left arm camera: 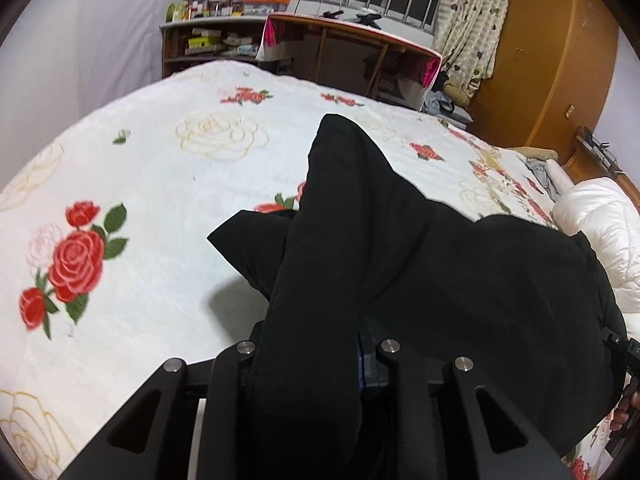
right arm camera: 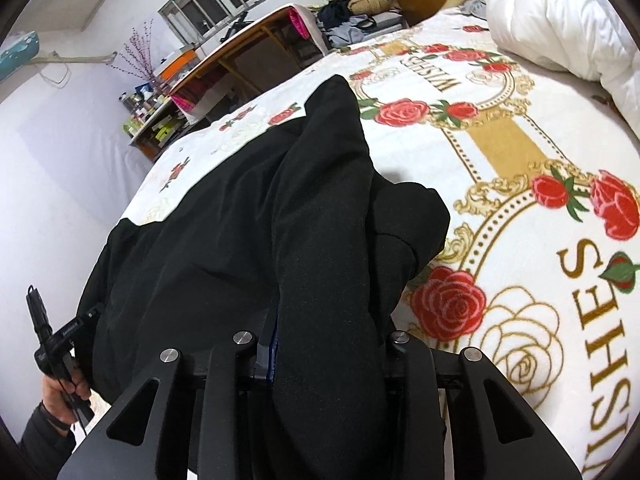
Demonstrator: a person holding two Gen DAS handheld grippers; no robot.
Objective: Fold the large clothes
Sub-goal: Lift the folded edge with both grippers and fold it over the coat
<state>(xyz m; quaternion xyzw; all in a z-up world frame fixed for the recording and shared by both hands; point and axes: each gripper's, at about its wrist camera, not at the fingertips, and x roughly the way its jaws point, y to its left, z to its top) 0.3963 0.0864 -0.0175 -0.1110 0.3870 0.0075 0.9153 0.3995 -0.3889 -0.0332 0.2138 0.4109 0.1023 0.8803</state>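
Note:
A large black garment (left arm camera: 400, 260) lies on the rose-patterned blanket (left arm camera: 160, 184) of a bed, its near edge lifted off the blanket. My left gripper (left arm camera: 308, 344) is shut on a fold of that black cloth, which rises from between its jaws and hides the fingertips. In the right wrist view the same garment (right arm camera: 240, 220) stretches away toward the far left, and my right gripper (right arm camera: 324, 344) is shut on another bunched fold. A sleeve-like flap (right arm camera: 408, 220) sticks out to the right. The cloth spans between the two grippers.
A white duvet (right arm camera: 560, 12) is piled at the head of the bed. Beyond the bed stand a wooden desk (left arm camera: 352, 52), a cluttered shelf (left arm camera: 208, 44) and a wardrobe (left arm camera: 552, 60). A person's hand (right arm camera: 60, 384) holds the other gripper's handle at lower left.

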